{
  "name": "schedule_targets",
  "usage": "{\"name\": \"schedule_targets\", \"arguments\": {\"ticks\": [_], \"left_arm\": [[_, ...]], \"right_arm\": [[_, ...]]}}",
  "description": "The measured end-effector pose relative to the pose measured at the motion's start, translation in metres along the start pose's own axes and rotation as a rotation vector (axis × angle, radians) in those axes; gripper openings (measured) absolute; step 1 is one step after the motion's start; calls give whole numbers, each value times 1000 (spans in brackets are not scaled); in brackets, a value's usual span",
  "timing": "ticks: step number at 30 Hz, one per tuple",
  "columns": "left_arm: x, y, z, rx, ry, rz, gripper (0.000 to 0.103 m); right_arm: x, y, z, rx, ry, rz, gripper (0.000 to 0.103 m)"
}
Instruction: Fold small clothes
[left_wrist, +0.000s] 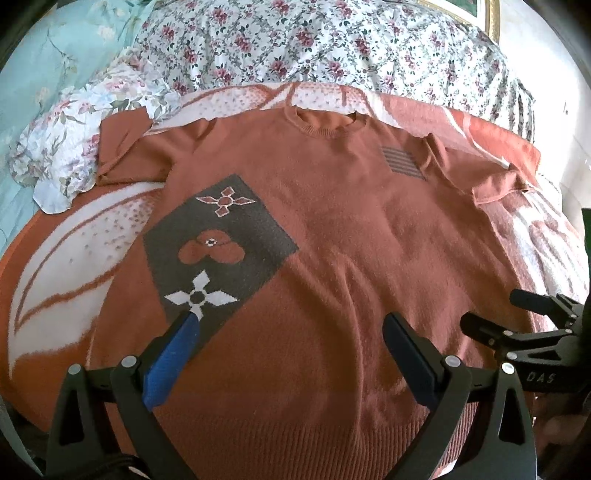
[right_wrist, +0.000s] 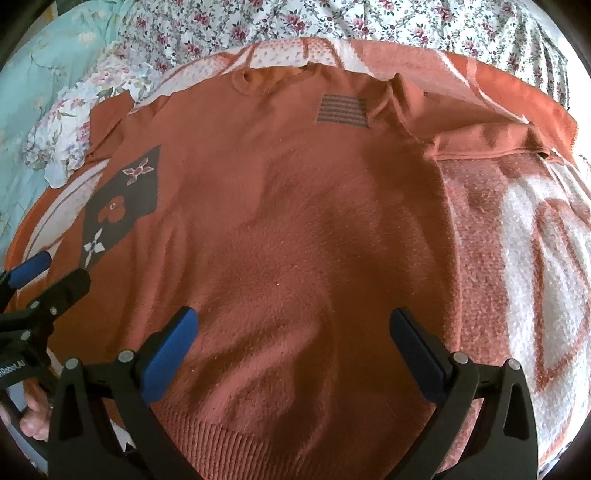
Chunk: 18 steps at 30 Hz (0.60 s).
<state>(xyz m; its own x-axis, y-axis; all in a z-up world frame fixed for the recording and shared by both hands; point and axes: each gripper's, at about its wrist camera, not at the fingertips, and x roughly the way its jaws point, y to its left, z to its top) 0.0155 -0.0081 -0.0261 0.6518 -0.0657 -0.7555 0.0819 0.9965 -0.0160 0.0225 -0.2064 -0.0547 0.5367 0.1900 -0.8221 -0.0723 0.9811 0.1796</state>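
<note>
A rust-orange short-sleeved knit sweater (left_wrist: 332, 229) lies spread flat, front up, neck away from me. It has a grey patch with flower motifs (left_wrist: 218, 243) on its left side and a grey striped patch (left_wrist: 402, 162) near its right shoulder. It also shows in the right wrist view (right_wrist: 288, 221). My left gripper (left_wrist: 291, 325) is open and empty above the lower left of the sweater. My right gripper (right_wrist: 295, 321) is open and empty above the lower right, near the ribbed hem (right_wrist: 258, 443). Each gripper shows at the edge of the other's view.
The sweater lies on an orange and white blanket (right_wrist: 517, 236) on a bed. A floral quilt (left_wrist: 332, 40) is bunched behind the neck. A floral pillow (left_wrist: 62, 147) and a teal sheet (left_wrist: 48, 62) are at the far left.
</note>
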Motion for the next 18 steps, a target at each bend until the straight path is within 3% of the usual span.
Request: {"name": "schedule_targets", "arguments": {"ticks": [18], "left_arm": [[14,5,4,-21,18,12,100]], "right_arm": [[8,-4,2,5,16,15,103]]}}
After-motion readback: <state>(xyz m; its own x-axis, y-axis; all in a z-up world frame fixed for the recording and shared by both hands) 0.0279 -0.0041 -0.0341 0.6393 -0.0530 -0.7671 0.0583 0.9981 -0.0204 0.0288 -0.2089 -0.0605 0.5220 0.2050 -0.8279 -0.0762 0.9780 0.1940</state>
